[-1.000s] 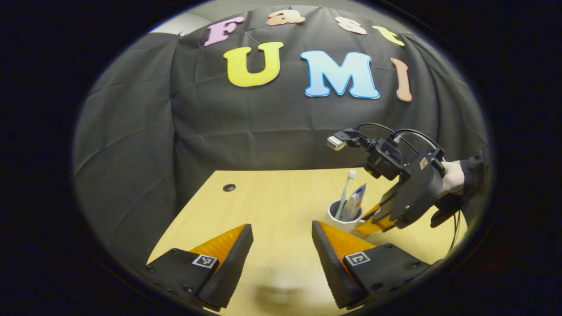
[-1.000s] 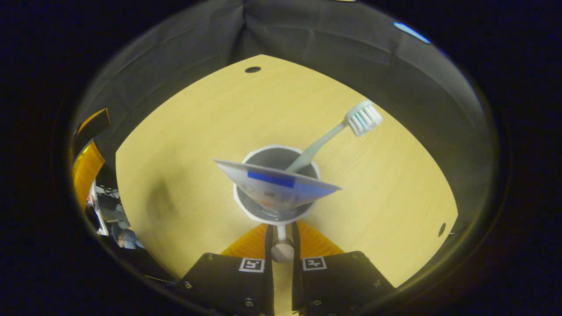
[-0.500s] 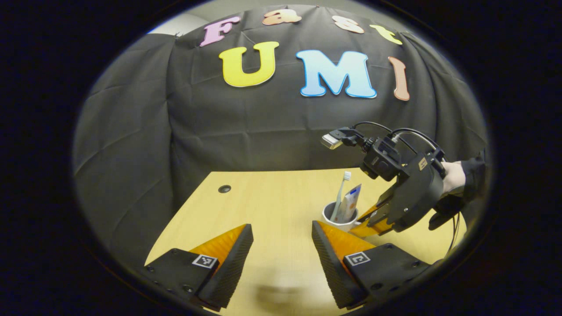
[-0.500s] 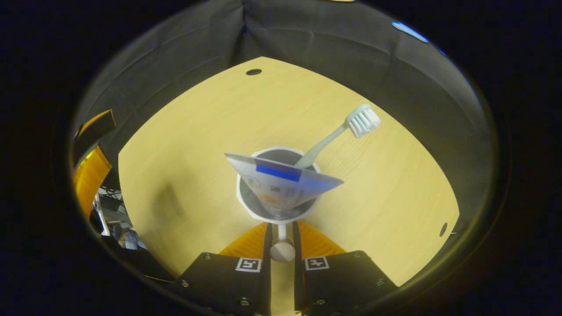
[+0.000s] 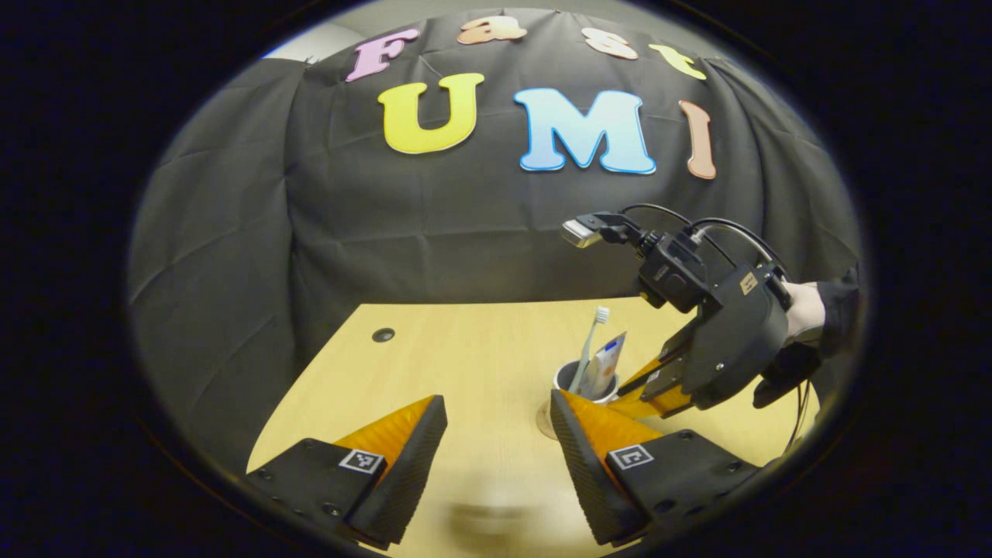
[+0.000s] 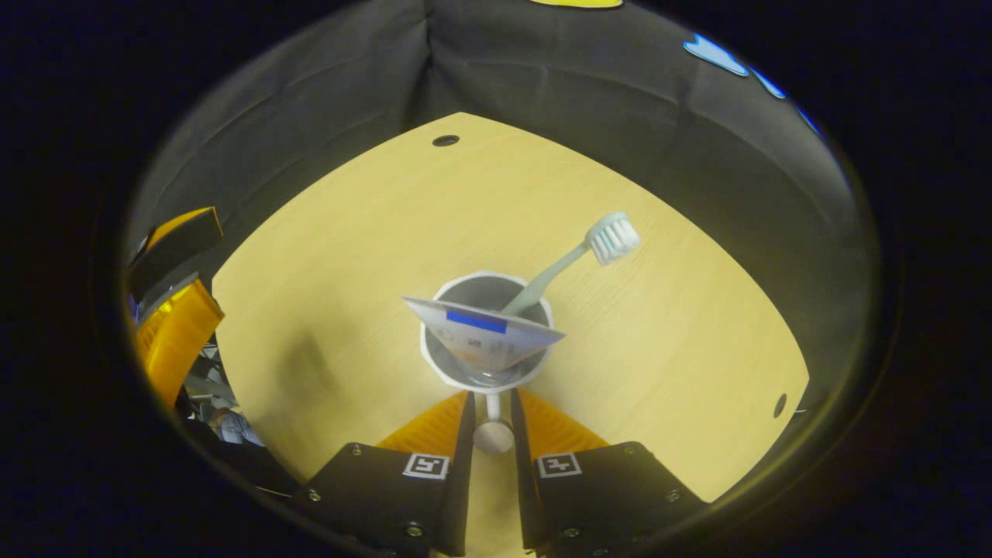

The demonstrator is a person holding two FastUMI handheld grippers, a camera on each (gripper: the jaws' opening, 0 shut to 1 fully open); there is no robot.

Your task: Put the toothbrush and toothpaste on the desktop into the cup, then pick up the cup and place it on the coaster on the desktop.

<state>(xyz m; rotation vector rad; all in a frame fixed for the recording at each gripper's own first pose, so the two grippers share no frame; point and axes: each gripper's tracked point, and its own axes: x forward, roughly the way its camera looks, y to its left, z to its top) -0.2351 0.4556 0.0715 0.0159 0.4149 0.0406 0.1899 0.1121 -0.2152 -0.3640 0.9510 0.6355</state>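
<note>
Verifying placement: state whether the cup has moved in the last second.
No. In the left gripper view the cup and the table hole drift left together, keeping their spacing, so the view shifted, not the cup.

A pale yellow wooden desktop (image 5: pixel 465 364) fills the foreground — its light grain runs plain and smooth. One small round dark hole (image 5: pixel 382 335) sits near the far left corner, another (image 6: pixel 780 404) near an edge — behind hangs wrinkled black cloth (image 5: pixel 232 232).
</note>
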